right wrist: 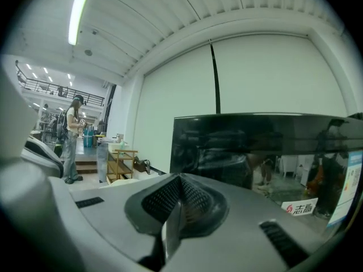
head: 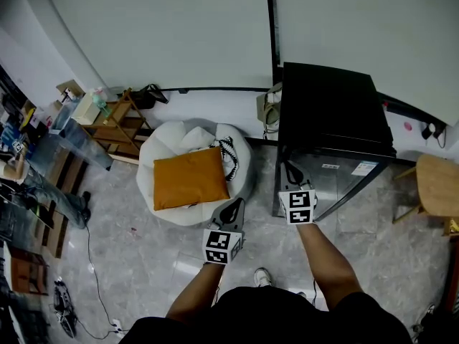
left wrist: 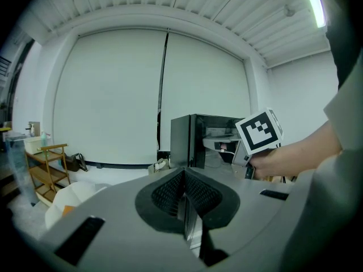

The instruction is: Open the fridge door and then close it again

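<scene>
Black fridge (head: 330, 106) top: head view only.

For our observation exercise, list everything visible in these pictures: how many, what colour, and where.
fridge: one, black, against the wall, right of centre
beanbag seat: one, white, on the floor left of the fridge
cushion: one, orange, on the beanbag seat
shelf rack: one, wooden, by the wall at left
stool: one, wooden, right of the fridge
bystander: one, standing far off at left
left hand-held gripper: one, grey, jaws together, empty, near the beanbag seat
right hand-held gripper: one, grey, jaws together, empty, at the fridge front
</scene>
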A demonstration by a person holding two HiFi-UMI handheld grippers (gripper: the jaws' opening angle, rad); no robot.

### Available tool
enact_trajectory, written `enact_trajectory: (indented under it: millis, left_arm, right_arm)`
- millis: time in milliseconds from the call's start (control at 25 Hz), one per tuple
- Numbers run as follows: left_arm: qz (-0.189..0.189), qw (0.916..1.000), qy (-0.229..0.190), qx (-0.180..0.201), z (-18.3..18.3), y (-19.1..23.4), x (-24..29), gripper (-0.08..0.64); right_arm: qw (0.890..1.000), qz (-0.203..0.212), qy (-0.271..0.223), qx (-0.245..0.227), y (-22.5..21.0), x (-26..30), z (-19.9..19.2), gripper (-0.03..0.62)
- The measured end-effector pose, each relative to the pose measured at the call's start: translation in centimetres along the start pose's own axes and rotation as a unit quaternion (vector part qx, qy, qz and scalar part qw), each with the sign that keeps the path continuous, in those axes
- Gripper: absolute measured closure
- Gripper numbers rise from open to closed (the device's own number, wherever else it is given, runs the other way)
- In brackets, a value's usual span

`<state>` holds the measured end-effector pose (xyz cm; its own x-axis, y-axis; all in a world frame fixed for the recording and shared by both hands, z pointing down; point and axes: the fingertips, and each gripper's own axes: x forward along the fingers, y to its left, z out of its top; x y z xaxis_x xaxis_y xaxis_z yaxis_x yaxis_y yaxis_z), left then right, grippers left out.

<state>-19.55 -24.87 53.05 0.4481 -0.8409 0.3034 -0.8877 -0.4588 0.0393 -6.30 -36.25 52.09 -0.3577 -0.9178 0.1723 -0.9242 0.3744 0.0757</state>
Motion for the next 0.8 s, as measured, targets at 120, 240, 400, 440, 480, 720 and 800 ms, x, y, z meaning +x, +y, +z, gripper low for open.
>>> enact_trajectory:
  millis: [120,240,400,440,480,720,800]
  left_arm:
    - [-0.002,0.9999,-0.002,-0.011,0.2,-0.5,-0.1,0.538]
    - [-0.005,0.9999,-0.006,-0.012,0.6,-1.4,-0.1,0.538]
    - [-0.013,0.9998,-0.014,-0.01,1.2,-2.9,-0.5,0.538]
    - [-0.015,0.9997,-0.016,-0.009,1.4,-3.4,-0.6,0.538]
    - [-0.017,0.9996,-0.019,-0.009,1.6,-3.9,-0.6,0.538]
    - [-0.026,0.999,-0.035,-0.002,2.2,-6.7,-1.7,0.538]
    - [-0.025,0.999,-0.038,-0.003,2.5,-7.5,-2.0,0.538]
  right_arm:
    - [1.0,0.012,-0.011,-0.001,0.2,-1.5,0.8,0.577]
    - [1.0,0.019,-0.016,0.0,0.3,-3.4,1.6,0.577]
    - [0.999,0.026,-0.026,0.0,0.7,-6.4,2.5,0.577]
    - [0.999,0.027,-0.03,0.0,0.7,-7.2,2.9,0.577]
    - [0.999,0.027,-0.035,0.001,0.5,-8.1,3.1,0.577]
    - [0.999,0.021,-0.048,0.01,-0.7,-14.0,3.8,0.577]
    - [0.999,0.017,-0.049,0.01,-1.0,-15.9,3.9,0.577]
